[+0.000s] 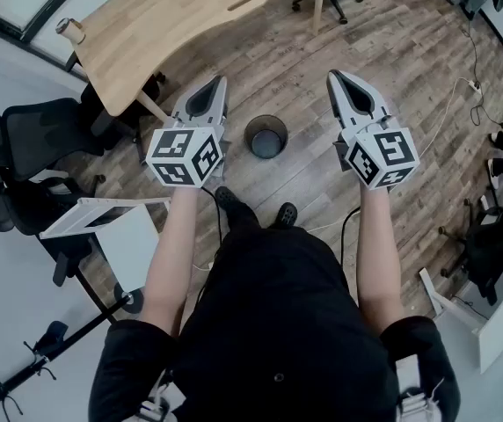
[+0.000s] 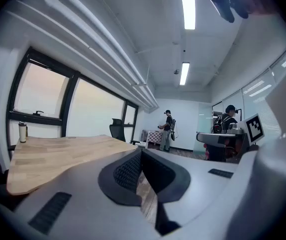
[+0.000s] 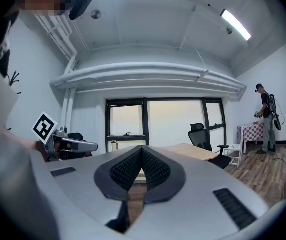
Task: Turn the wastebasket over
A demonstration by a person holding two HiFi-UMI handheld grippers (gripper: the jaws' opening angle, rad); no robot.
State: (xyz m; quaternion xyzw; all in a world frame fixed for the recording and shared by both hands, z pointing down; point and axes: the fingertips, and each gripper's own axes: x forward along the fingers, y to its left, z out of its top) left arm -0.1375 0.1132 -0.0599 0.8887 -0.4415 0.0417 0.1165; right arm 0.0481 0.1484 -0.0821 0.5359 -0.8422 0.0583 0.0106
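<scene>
Empty and closed, left gripper [image 1: 219, 81] and right gripper [image 1: 334, 76] flank the upright wastebasket [image 1: 251, 138], probably light and stiff, best pinched at its rim

Wood-plank floor [image 1: 392, 69]: grained, low sheen. Desk [image 1: 172, 25]: pale smooth wood, matt. Wastebasket [image 1: 266, 136]: dark and matt, material unclear. Left gripper [image 1: 220, 81] and right gripper [image 1: 332, 76]: smooth matt grey plastic shells; pads [image 3: 125, 170] black, finely ribbed, rubbery-looking. Marker cube [image 1: 184, 156]: matt white faces with black print. Office chair [image 1: 32, 148]: black, matt cloth-like upholstery. Person's top [image 1: 278, 323]: black matt cloth.
</scene>
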